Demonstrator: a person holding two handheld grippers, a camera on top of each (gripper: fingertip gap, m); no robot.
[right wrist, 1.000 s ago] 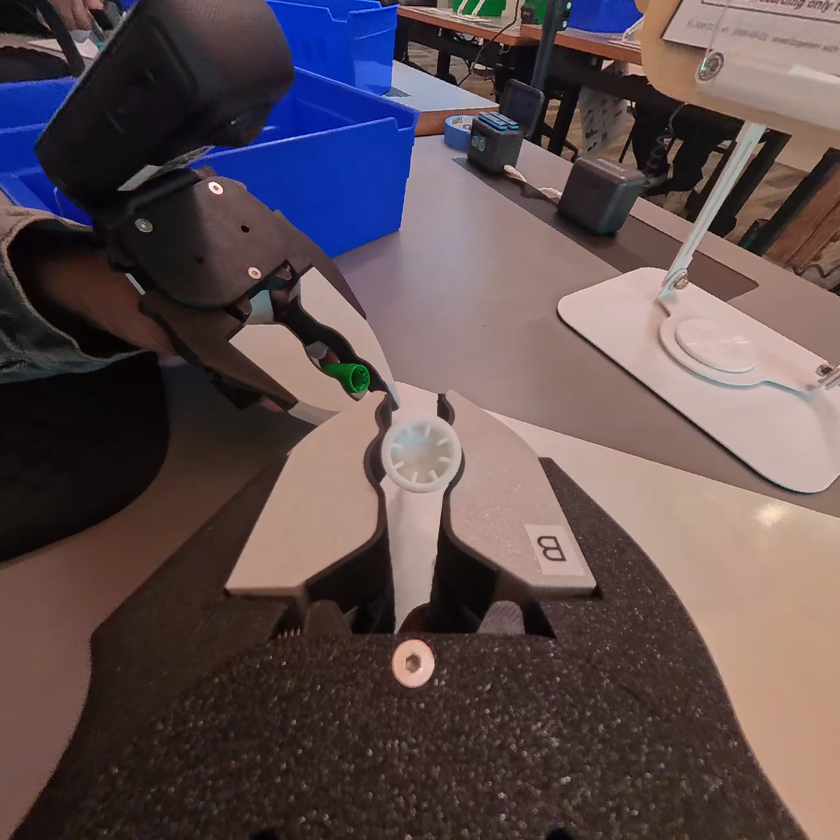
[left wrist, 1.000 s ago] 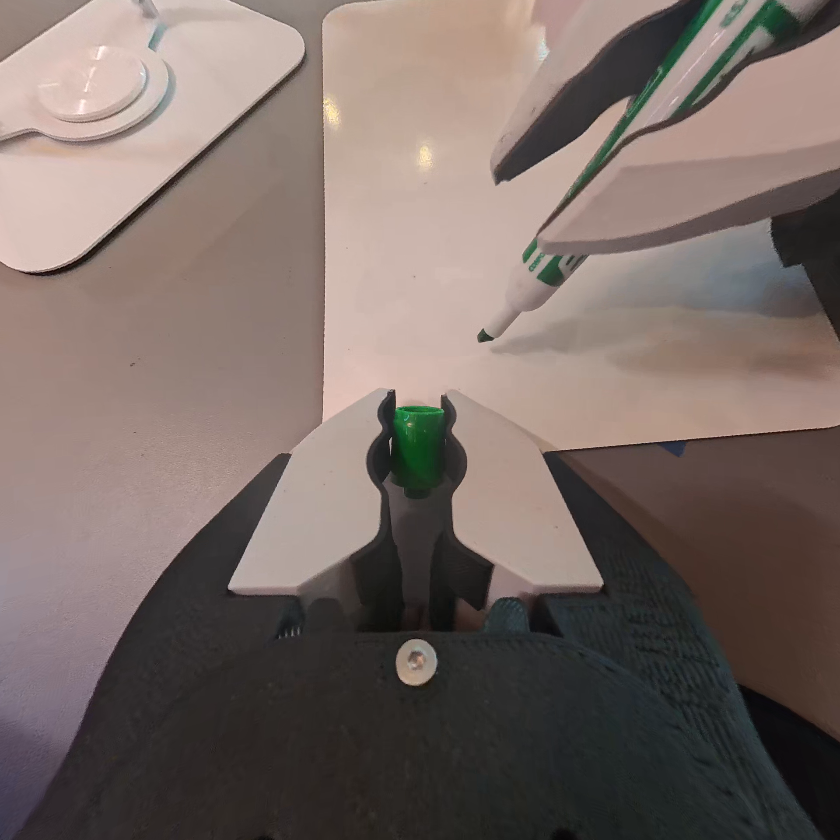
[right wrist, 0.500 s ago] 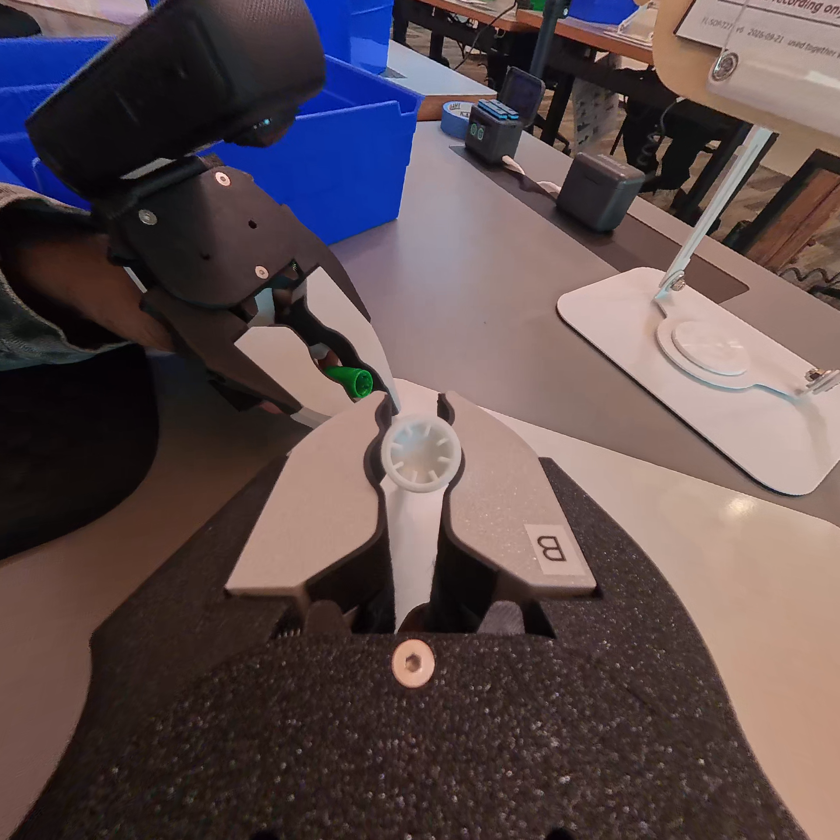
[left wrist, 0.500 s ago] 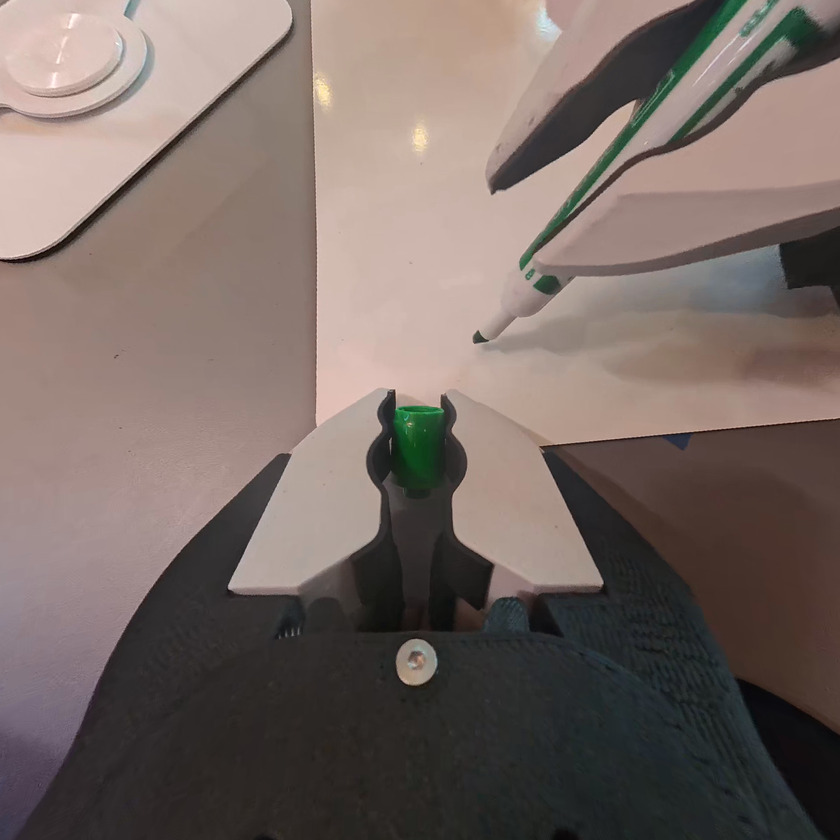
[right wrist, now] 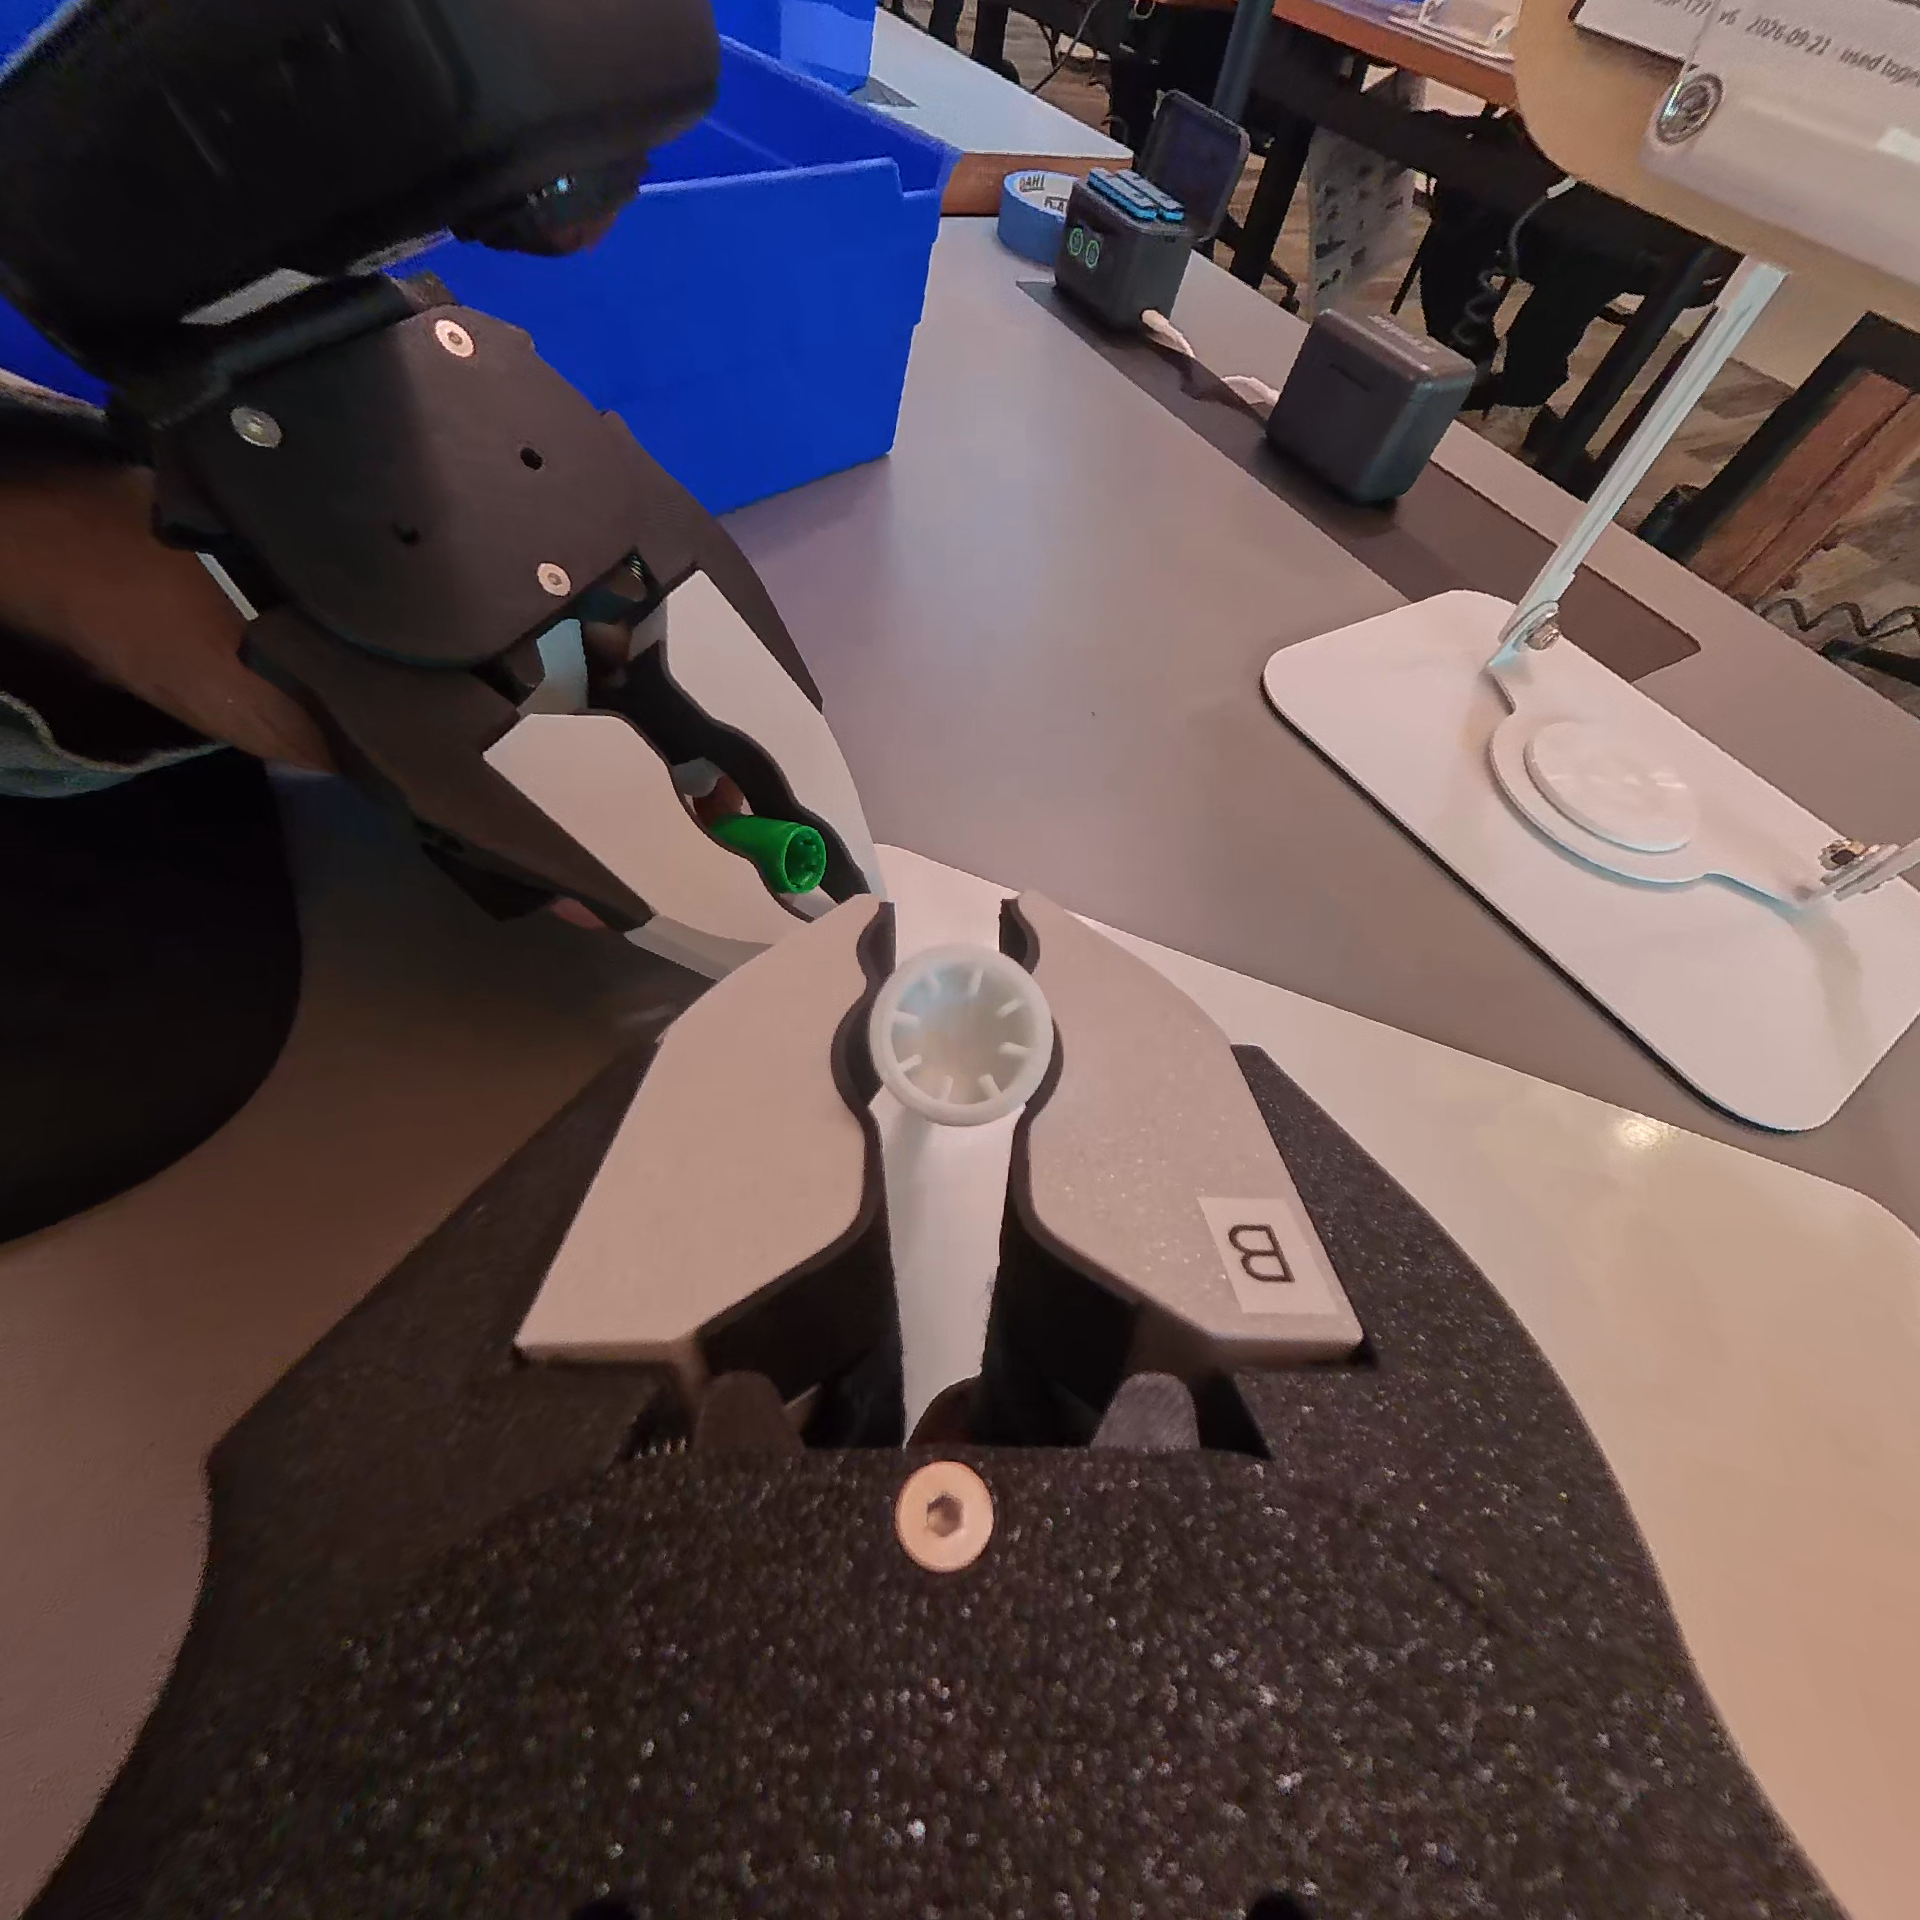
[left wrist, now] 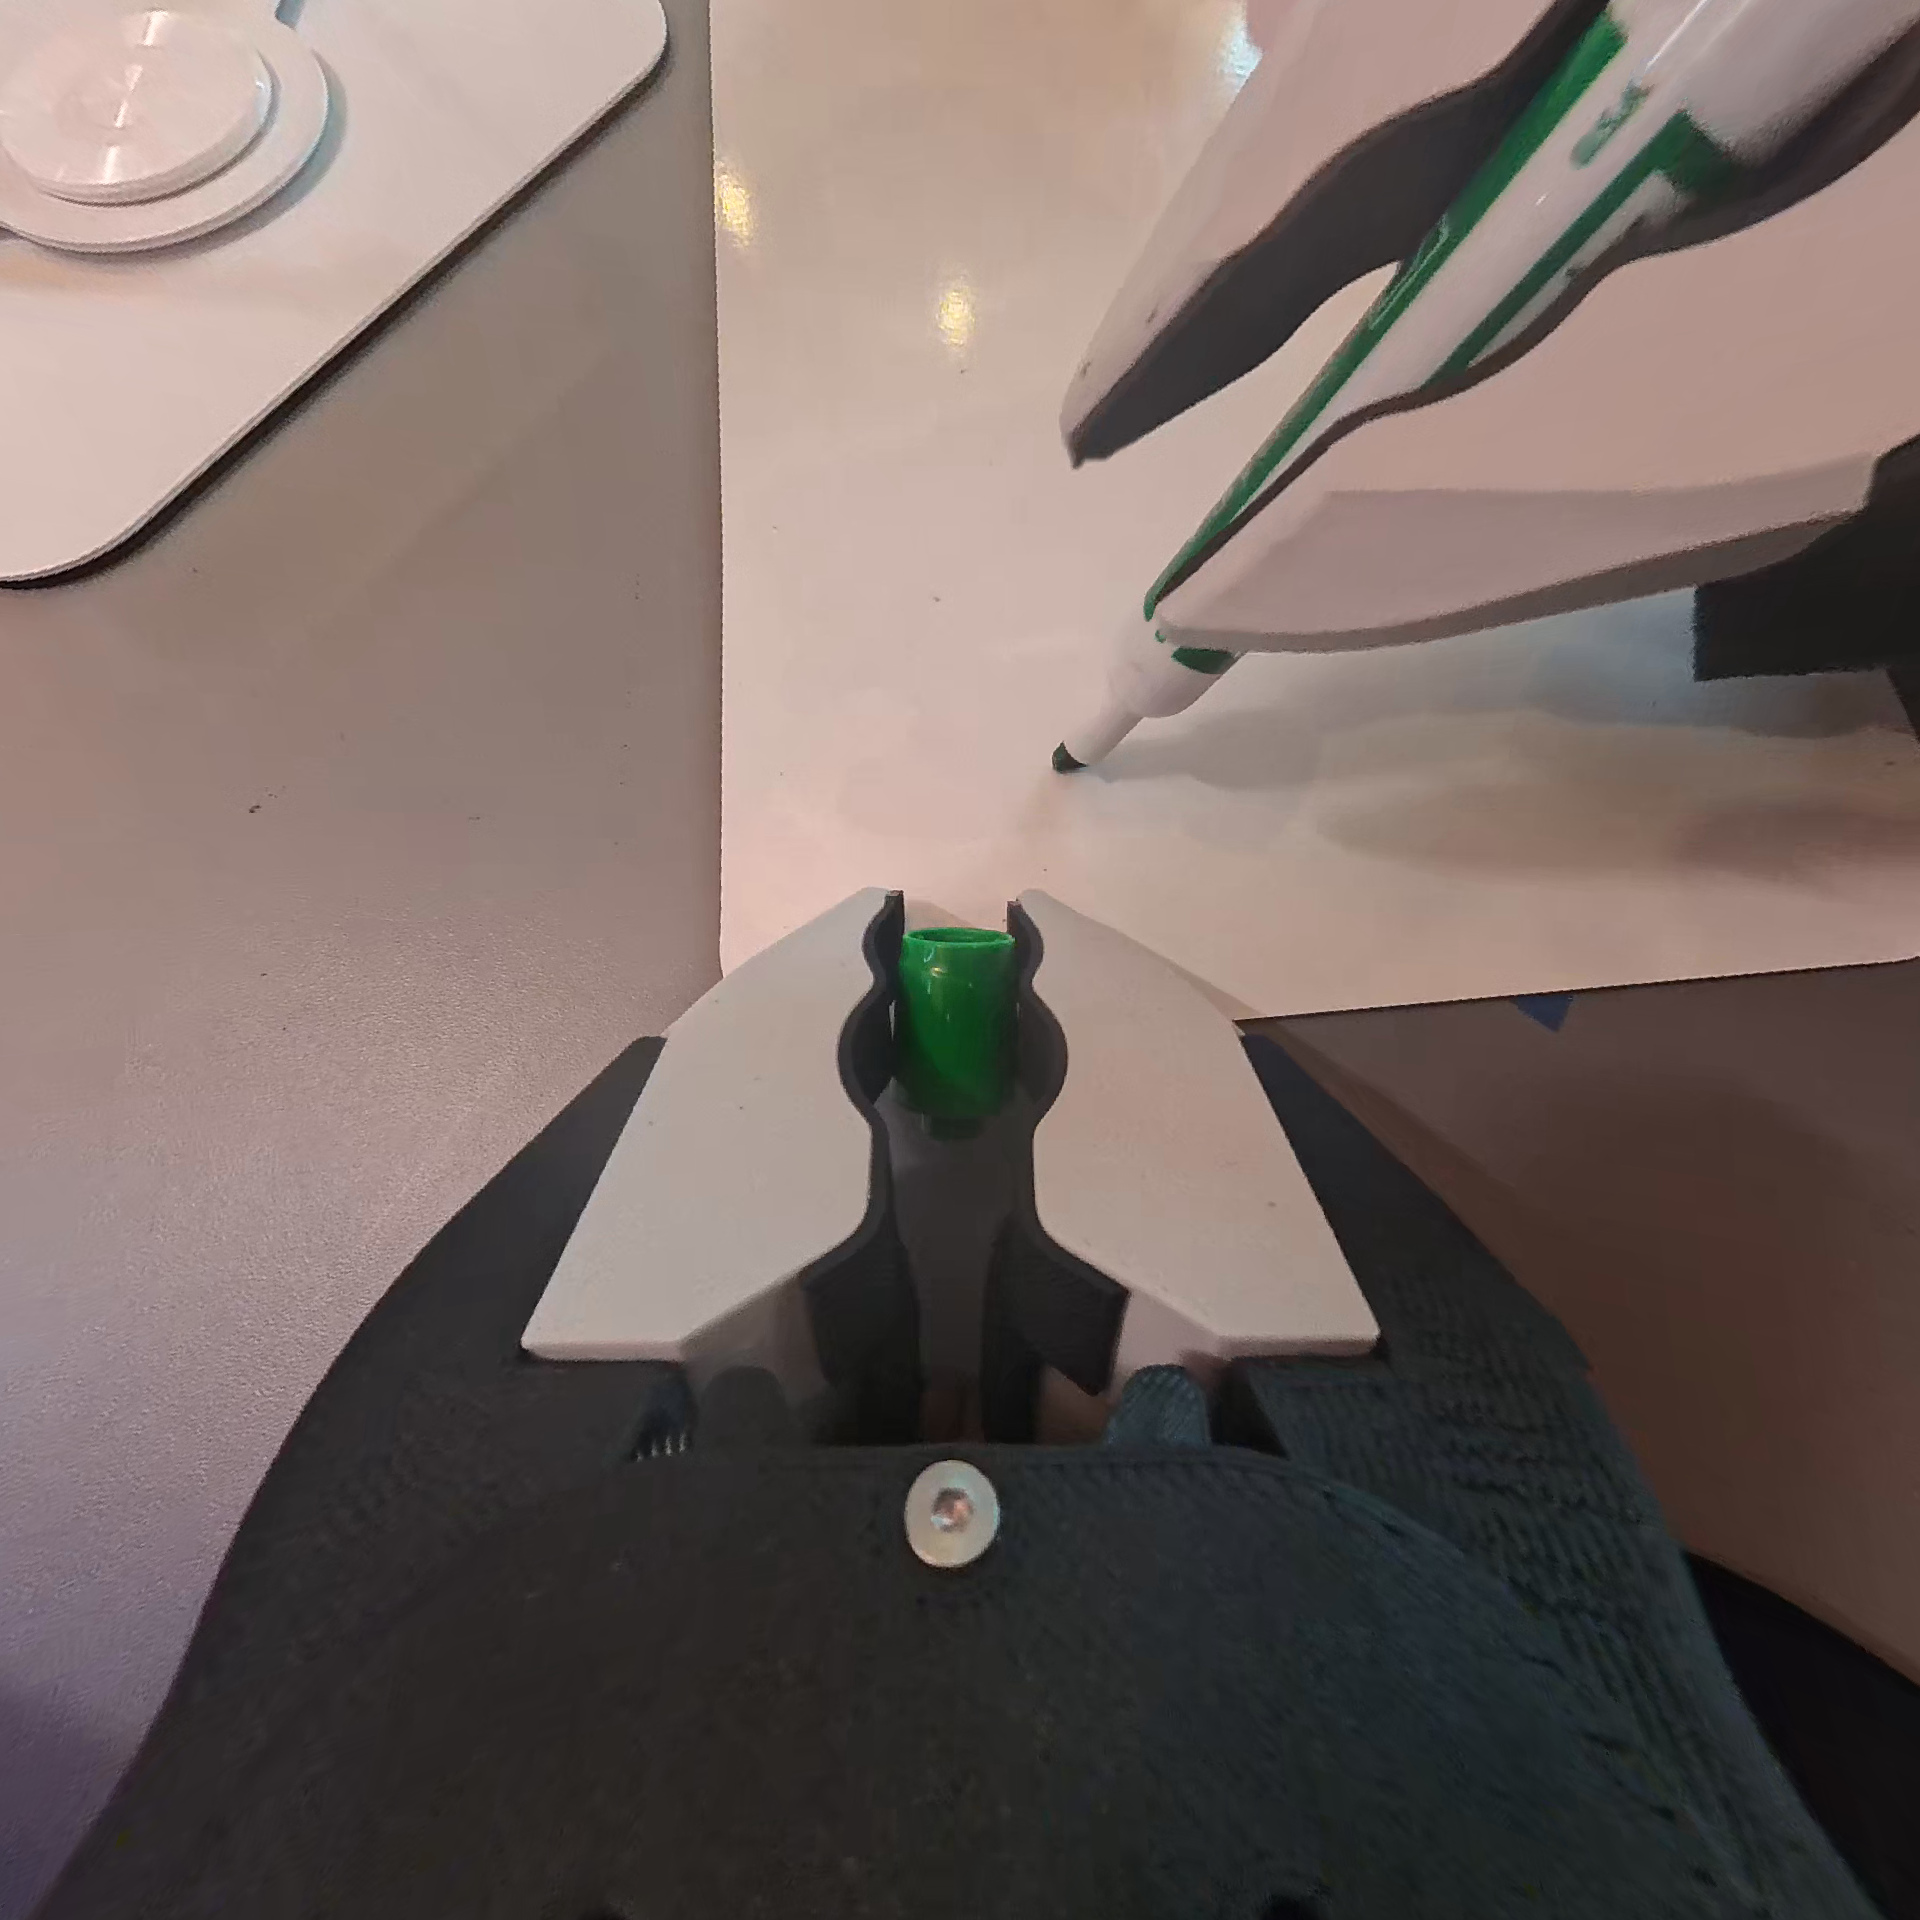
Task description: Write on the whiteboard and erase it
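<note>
Left wrist view showed the left gripper [left wrist: 954,914] clenched around a green cap [left wrist: 954,1023], the cap's open mouth pointing forward between the fingertips, just at the near left corner of the whiteboard [left wrist: 935,582]. Beyond it, the right gripper [left wrist: 1117,540] reached in from the upper right, clamped on a marker [left wrist: 1382,343] with a white barrel and green stripes. The marker slanted down steeply, its dark tip touching or nearly touching the board not far from the near edge; I could not tell which. No ink mark showed on the board.

In the right wrist view, the marker's ribbed white rear end [right wrist: 961,1034] sat seated in the notch of the closed jaws. The whiteboard lay flat on the grey table [right wrist: 1091,540]. A white stand base [right wrist: 1683,935] rested well off past the board's far left corner, and a blue bin [right wrist: 769,312] stood toward the table's far side.

The marker looked light, stiff and smooth, so it would likely slip or pivot under tip pressure unless held mid-barrel in the notch, as here. The board seemed thin and glossy and might slide if pushed sideways. Writing appeared about to start.
</note>
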